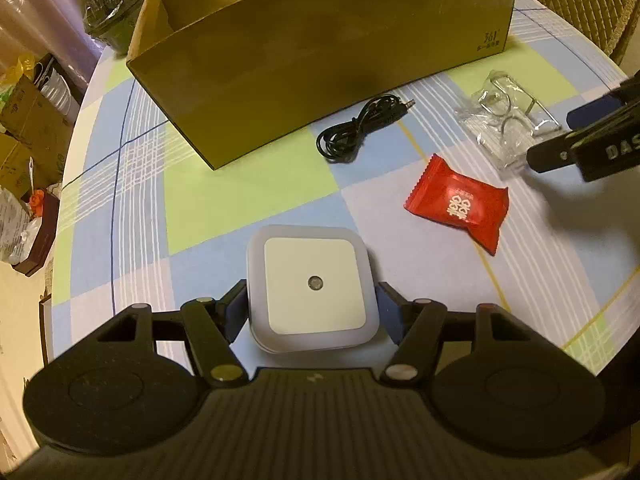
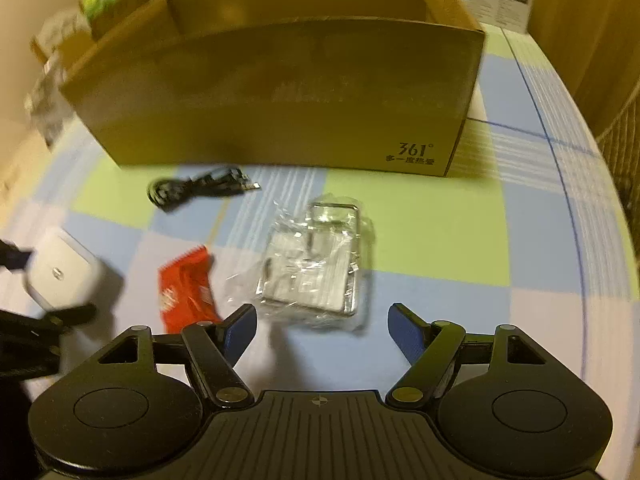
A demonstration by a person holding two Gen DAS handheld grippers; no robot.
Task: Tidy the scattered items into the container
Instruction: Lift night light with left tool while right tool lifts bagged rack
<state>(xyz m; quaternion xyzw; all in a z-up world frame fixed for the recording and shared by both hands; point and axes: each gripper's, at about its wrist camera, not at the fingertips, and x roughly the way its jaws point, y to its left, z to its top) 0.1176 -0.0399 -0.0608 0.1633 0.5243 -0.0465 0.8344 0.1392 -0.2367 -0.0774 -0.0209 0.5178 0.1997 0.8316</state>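
A white square night light lies on the checked tablecloth, and my left gripper is shut on its two sides; it also shows at the left of the right wrist view. My right gripper is open just short of a clear plastic bag holding a wire-framed item, with nothing between its fingers. That bag sits right of a red snack packet and a coiled black cable. The open cardboard box stands behind them. The right gripper enters from the right.
The round table's edge curves close on the left, with cartons on the floor beyond. A dark plastic-wrapped object stands behind the box's left end. A wicker chair is at the far right.
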